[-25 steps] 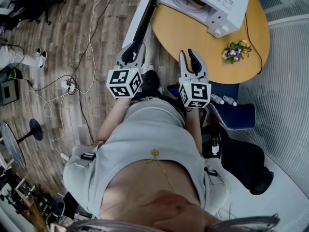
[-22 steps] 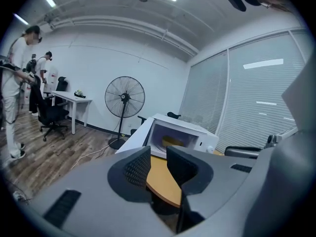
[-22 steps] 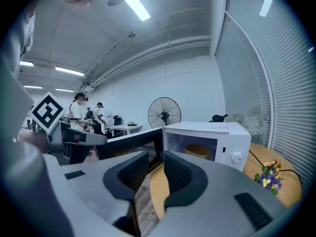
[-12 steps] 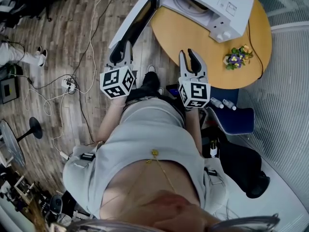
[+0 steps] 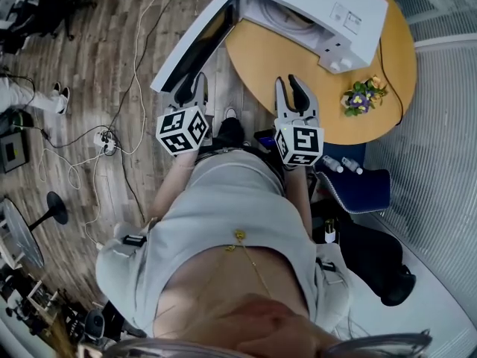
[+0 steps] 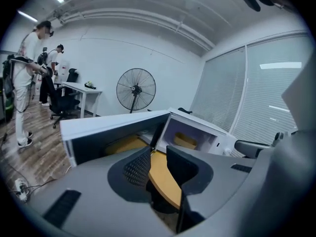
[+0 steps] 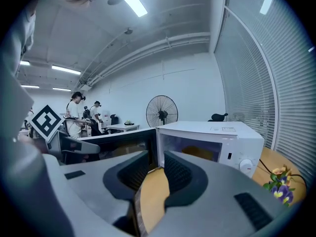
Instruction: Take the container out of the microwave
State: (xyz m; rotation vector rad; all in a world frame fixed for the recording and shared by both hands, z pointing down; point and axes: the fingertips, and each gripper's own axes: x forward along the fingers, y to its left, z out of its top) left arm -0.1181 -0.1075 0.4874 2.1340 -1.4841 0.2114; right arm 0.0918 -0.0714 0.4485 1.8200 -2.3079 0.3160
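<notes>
The white microwave point(image 5: 320, 13) stands on the round wooden table point(image 5: 298, 62) with its door point(image 5: 197, 43) swung wide to the left. In the left gripper view a yellowish container point(image 6: 185, 140) sits inside the cavity, and the right gripper view shows the container point(image 7: 197, 153) through the opening. My left gripper point(image 5: 194, 84) hovers just below the door's free edge, its jaws apart and empty point(image 6: 158, 154). My right gripper point(image 5: 291, 86) hangs over the table's near edge, facing the oven, also open with nothing in it point(image 7: 157, 164).
A small pot of flowers point(image 5: 363, 94) stands on the table right of the microwave. Cables and a power strip point(image 5: 104, 133) lie on the wooden floor at left. A blue chair point(image 5: 365, 185) with small bottles is at right. A standing fan point(image 6: 136, 89) and people are far behind.
The microwave door has swung further open to the left. My left gripper shifted left beside the door. The right gripper has stayed nearly where it was in the view.
</notes>
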